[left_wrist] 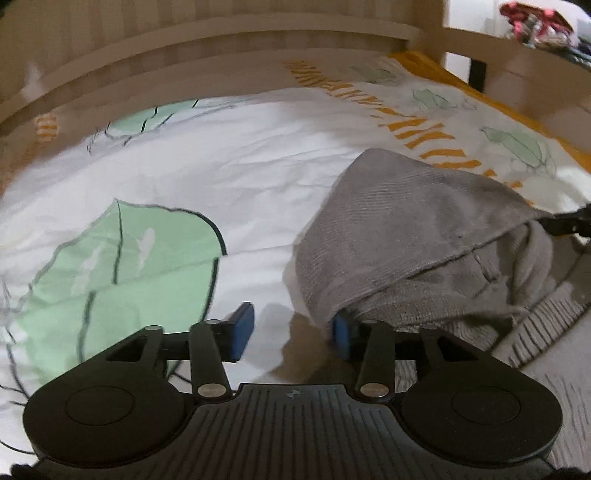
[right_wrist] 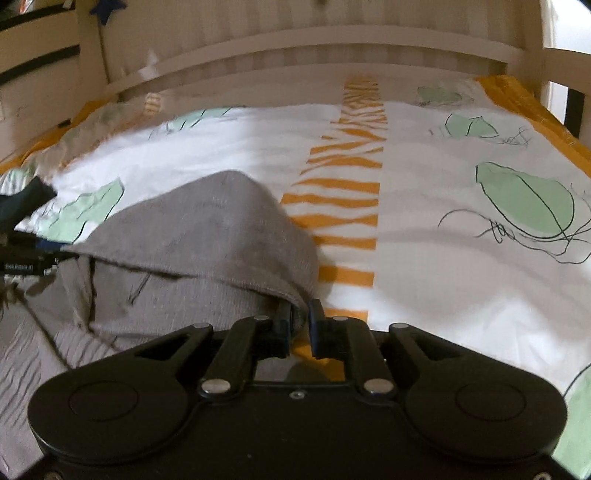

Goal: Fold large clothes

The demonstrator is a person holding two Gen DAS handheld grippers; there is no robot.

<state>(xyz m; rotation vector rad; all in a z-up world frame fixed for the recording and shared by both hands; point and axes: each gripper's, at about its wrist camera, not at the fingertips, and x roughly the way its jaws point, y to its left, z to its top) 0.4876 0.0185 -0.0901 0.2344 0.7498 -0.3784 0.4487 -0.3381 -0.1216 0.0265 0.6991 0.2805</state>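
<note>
A grey knit garment [left_wrist: 406, 229] lies bunched on the bed, its top layer folded over into a hump. In the left wrist view it sits to the right, and its lower edge touches the right blue pad. My left gripper [left_wrist: 292, 334] is open, with only bedsheet between its pads. In the right wrist view the garment [right_wrist: 207, 236] fills the left half. My right gripper [right_wrist: 300, 325] stands at its right corner with the jaws a narrow gap apart. The hem hangs in that gap against the left finger [right_wrist: 282, 325], loose and not pinched.
The bedsheet [right_wrist: 424, 258] is white with green leaf prints and an orange striped band [right_wrist: 343, 206]. A pale wooden bed rail [right_wrist: 295, 48] runs along the far side. A wooden post and a shelf with colourful clutter [left_wrist: 535, 22] stand at the far right.
</note>
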